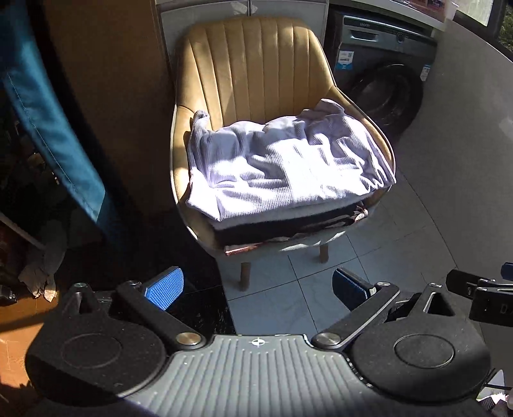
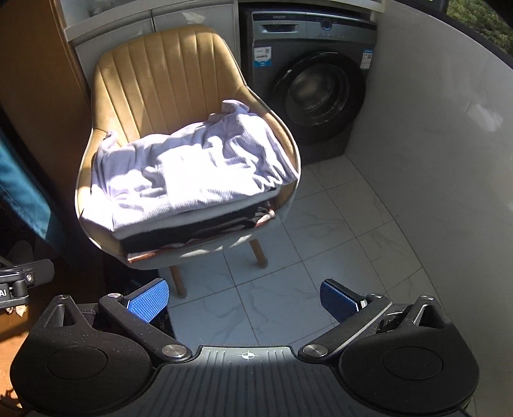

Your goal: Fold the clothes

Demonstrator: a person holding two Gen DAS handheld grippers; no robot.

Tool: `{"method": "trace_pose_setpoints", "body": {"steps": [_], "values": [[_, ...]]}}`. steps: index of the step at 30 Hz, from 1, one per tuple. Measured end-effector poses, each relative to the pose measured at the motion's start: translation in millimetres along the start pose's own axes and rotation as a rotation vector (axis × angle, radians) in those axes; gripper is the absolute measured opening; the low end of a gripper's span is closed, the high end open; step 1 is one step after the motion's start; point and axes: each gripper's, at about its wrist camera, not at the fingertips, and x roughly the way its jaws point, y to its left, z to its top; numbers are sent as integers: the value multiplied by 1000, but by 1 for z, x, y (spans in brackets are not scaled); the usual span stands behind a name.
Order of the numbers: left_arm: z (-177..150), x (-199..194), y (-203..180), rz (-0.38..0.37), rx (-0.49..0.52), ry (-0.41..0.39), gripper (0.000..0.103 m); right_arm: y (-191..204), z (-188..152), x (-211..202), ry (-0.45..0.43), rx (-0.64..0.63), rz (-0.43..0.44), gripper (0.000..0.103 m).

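A rumpled white ribbed garment [image 1: 282, 163] tops a flat stack of clothes [image 2: 198, 231] on the tan chair [image 2: 166, 73]. Left tongs [image 1: 256, 288] and right tongs [image 2: 243, 298] gape, holding nothing; fits either fold-in-progress or just laid down.

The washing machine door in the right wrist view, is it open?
No, the washing machine has its round door closed flat against its front.

A chair [image 2: 166, 83] stands on the tiled floor [image 2: 336, 256], its back to a cabinet [image 2: 154, 22]. A stack of folded clothes [image 2: 198, 227] lies on the seat, reaching its front edge, with a rumpled garment [image 2: 192, 166] on top. A washing machine [image 2: 314, 89] stands behind the chair to the right, against the wall [image 2: 433, 128].
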Motion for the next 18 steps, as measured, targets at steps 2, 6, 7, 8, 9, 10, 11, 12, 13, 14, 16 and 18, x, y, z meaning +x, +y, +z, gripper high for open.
{"method": "trace_pose_setpoints", "body": {"steps": [2, 6, 7, 8, 9, 10, 11, 12, 13, 14, 16, 18], "values": [[-3, -3, -8, 6, -5, 0, 102, -8, 0, 0, 4, 1, 3, 102], [-8, -8, -22, 21, -12, 3, 102, -24, -2, 0, 8, 1, 18, 102], [-9, -8, -25, 24, -14, 5, 102, -28, -3, 0, 7, 1, 18, 102], [-10, -9, -28, 26, -17, 7, 102, -30, -3, 0, 7, -1, 21, 102], [-11, -10, -32, 27, -21, 8, 102, -33, -3, 0, 6, -2, 23, 102], [-12, -12, -35, 25, -24, 8, 102, -36, -3, 0, 5, -4, 26, 102], [-13, -13, -38, 21, -28, 8, 102, -39, -3, 0, 5, -6, 28, 102], [-14, -13, -39, 20, -33, 10, 102, -42, -3, 1, 4, -8, 31, 102], [-15, -14, -41, 18, -37, 12, 102, -44, -3, 1, 4, -9, 33, 102], [-16, -15, -42, 20, -42, 16, 103, -47, -3, 1, 3, -11, 36, 102], [-18, -16, -43, 21, -48, 19, 103, -52, -2, 1, 0, -9, 43, 102], [-19, -17, -44, 22, -55, 27, 103, -57, -2, 1, -4, 3, 54, 102]]}}
